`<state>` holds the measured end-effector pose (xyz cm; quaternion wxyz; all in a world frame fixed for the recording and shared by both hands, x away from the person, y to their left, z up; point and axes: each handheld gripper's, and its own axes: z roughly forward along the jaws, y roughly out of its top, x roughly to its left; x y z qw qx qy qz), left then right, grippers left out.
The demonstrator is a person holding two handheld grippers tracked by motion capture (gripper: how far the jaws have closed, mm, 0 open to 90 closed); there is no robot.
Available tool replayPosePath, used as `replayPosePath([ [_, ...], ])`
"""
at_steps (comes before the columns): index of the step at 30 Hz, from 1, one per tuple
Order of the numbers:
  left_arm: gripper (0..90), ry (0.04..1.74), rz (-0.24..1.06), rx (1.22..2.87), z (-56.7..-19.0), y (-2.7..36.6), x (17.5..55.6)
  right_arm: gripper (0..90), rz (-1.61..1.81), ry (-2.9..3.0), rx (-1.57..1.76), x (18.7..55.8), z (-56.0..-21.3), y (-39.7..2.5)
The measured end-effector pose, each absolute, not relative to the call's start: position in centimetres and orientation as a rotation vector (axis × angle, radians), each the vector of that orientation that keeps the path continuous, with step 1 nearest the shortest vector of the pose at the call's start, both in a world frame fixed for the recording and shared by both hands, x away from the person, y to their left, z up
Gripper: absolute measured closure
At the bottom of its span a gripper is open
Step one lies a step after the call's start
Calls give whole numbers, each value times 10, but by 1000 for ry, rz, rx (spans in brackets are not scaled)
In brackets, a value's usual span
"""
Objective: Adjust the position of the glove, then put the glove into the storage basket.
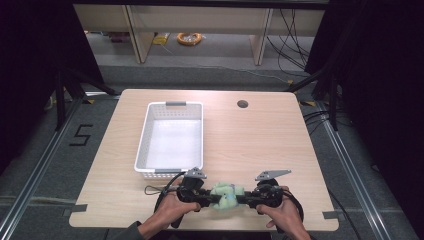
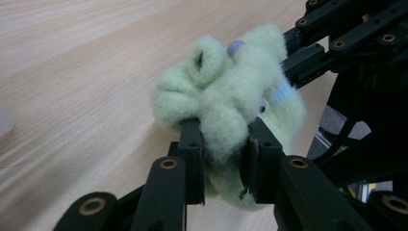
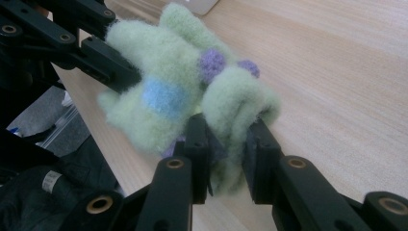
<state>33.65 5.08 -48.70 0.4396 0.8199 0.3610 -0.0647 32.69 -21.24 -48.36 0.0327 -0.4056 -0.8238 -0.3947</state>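
Both claws, left claw (image 1: 204, 196) and right claw (image 1: 246, 198), grip a bunched green fleece (image 1: 224, 195) above the table (image 1: 260, 140); it likely goes next into the white basket (image 1: 144, 135).

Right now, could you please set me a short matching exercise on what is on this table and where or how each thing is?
Things:
1. fuzzy green cloth
2. white basket
3. round hole
4. left gripper

Descriptions:
A. in the tabletop near its far edge
B. bunched up between both grippers
C. shut on a fold of fabric
D. nothing in it, left of the table's middle

Pairs: 1-B, 2-D, 3-A, 4-C
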Motion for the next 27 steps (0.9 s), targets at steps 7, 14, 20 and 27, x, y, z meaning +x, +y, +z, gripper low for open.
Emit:
replayPosePath([
  [7, 719, 892, -160, 2038, -487, 53, 336, 753, -1187, -2530, -1281, 325, -481, -209],
  [14, 719, 901, -134, 2022, -481, 53, 334, 753, -1216, -2543, -1264, 324, -475, -208],
  [20, 718, 892, -124, 2010, -471, 57, 334, 752, -1227, -2575, -1240, 328, -465, -209],
  [27, 716, 879, -92, 1997, -443, 66, 334, 752, -1249, -2553, -1219, 330, -441, -200],
])
